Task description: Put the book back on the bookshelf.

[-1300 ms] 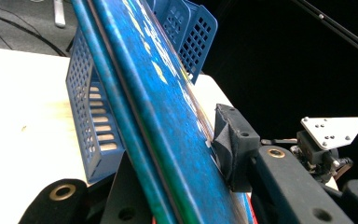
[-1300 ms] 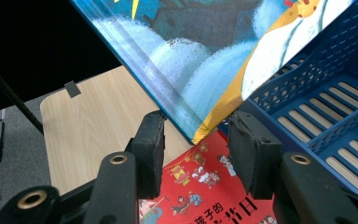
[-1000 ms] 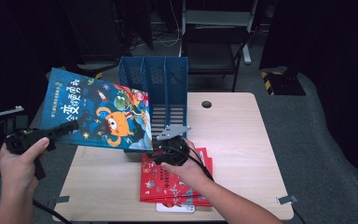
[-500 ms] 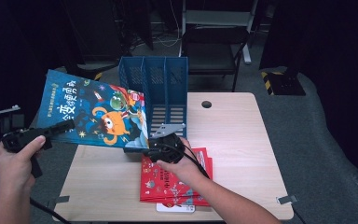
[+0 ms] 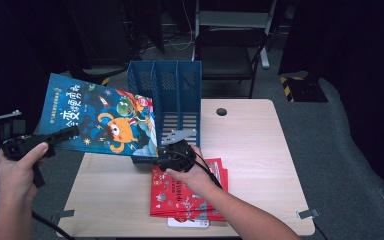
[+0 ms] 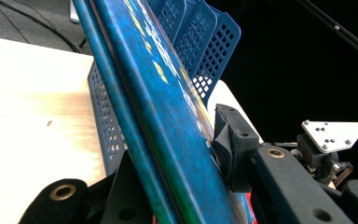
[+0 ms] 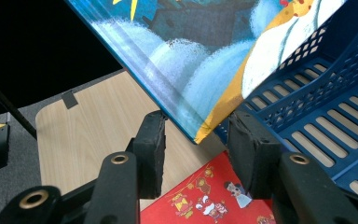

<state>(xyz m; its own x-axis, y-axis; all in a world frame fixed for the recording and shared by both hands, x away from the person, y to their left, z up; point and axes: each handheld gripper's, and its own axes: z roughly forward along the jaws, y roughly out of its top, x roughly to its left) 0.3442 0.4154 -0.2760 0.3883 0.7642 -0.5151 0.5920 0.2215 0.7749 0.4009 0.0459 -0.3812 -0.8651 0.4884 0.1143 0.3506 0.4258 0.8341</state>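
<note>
A blue picture book [image 5: 100, 120] hangs tilted in the air over the table's left side. My left gripper [image 5: 70, 134] is shut on its lower left corner, and in the left gripper view the book [image 6: 168, 93] is clamped between the jaws of the left gripper [image 6: 177, 149]. The book's right edge rests against a blue slotted file rack [image 5: 180, 90]. My right gripper [image 5: 161, 156] is at the book's lower right corner. In the right gripper view the right gripper [image 7: 200, 140] is open, and the corner of the book [image 7: 205, 56] pokes between the pads without touching them.
A stack of red books [image 5: 190, 195] lies flat on the wooden table [image 5: 250, 135] under my right hand, with a white item [image 5: 187, 222] beneath it. The table has a round hole [image 5: 221, 111] behind the rack. A dark chair [image 5: 230, 50] stands beyond the table.
The book and the right gripper have shifted slightly left. Both hands have hardly moved.
</note>
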